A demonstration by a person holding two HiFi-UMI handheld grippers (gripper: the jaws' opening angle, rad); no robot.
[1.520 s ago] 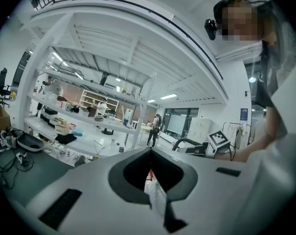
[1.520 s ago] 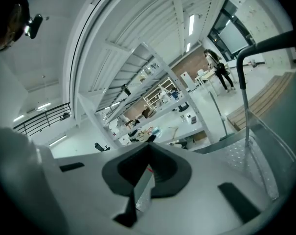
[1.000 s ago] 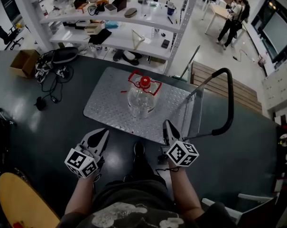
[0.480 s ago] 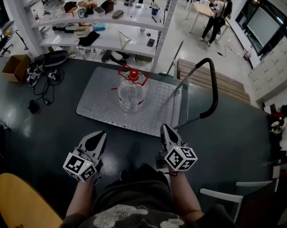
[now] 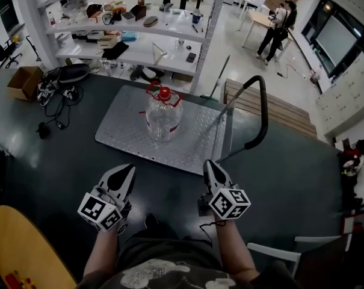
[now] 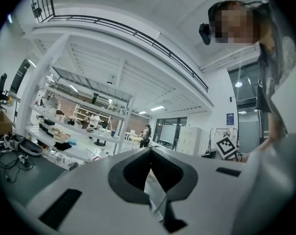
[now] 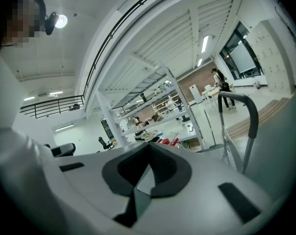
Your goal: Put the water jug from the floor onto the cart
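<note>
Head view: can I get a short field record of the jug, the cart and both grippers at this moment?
water jug: upright on the cart deck, red cap on top
cart: metal deck, black push handle at the right end
left gripper: fingers together, empty, short of the cart
right gripper: fingers together, empty, by the cart's near edge
task state: jug already on the cart, neither gripper touching it
background: shelving behind the cart

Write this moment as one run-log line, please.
clear plastic water jug with red cap: upright on silver metal cart | left claw: shut, empty | right claw: shut, empty
</note>
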